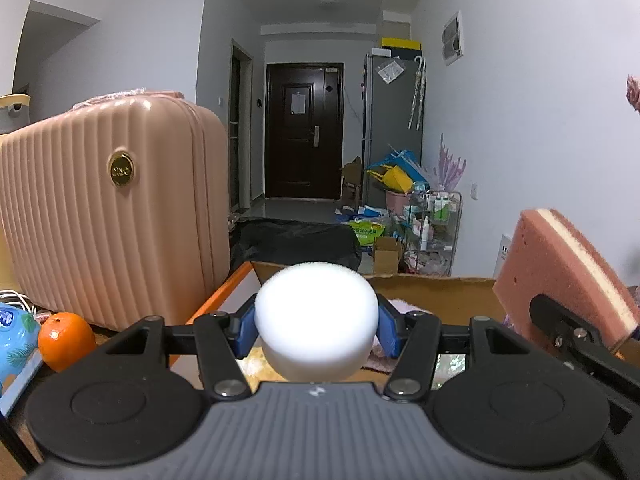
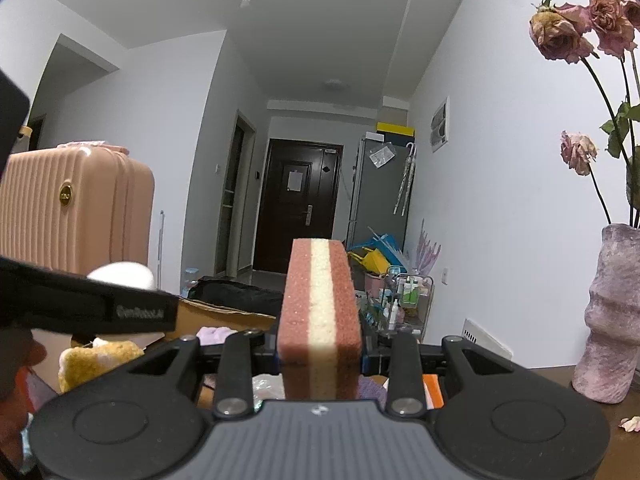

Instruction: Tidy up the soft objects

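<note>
The left hand-held gripper (image 1: 316, 330) is clamped on a white foam puff (image 1: 316, 320), a thick round pad held by its curved sides between the blue pads (image 1: 387, 330), and it hangs just above the near edge of an open cardboard box (image 1: 432, 286) on the bench. The right hand-held gripper (image 2: 320, 350) is closed on a pink sponge (image 2: 318, 312) with a cream layer through its middle, standing upright on end with its two pink faces pressed by the fingers; in the left view the same sponge rises to the right of the box. Both pieces look very light and springy, so they should need only a gentle squeeze. A hard one would likely flatten them and let them spring sideways on release. The puff seems best held across its widest part, as it is now, since its rounded edge could roll out of a grip set too high or too low. The sponge has flat, slightly rough faces that should hold well, and a low grip near its base, as here, leaves the tall top free to sway. Inside the box a pale pink cloth (image 1: 400, 305) and a yellow fluffy thing (image 2: 94, 360) already lie, so both pieces probably only need lowering and letting go. An orange (image 1: 66, 340) and a pink suitcase (image 1: 112, 216) sit to the left, apart from the box.
</note>
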`<action>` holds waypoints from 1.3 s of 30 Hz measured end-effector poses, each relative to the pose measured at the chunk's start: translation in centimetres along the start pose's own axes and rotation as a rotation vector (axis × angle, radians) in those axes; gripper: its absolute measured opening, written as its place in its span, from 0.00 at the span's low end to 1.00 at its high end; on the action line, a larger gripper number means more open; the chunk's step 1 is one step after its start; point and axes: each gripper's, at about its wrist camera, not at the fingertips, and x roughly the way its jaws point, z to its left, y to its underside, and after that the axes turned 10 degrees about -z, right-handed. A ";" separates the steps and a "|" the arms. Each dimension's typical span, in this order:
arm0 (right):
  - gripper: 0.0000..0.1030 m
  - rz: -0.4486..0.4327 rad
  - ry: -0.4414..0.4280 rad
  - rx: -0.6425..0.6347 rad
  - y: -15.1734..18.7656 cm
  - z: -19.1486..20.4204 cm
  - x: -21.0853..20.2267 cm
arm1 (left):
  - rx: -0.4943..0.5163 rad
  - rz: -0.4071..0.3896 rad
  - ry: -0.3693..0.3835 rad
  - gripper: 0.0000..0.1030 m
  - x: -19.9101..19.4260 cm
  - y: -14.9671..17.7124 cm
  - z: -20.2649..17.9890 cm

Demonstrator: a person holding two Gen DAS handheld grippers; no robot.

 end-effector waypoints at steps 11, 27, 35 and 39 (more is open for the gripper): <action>0.30 0.028 0.010 0.024 -0.1 -0.4 0.5 | 0.002 0.025 -0.012 0.57 0.6 0.6 0.1; 0.80 0.047 0.027 0.080 -0.4 -1.0 1.1 | -0.024 0.017 -0.059 1.00 0.4 0.3 0.5; 1.00 0.037 0.043 0.104 -0.3 -1.5 0.9 | -0.044 0.024 -0.126 1.00 0.6 0.2 1.2; 1.00 0.052 0.049 0.119 -0.2 -1.8 1.1 | -0.051 0.025 -0.129 1.00 0.6 0.3 1.4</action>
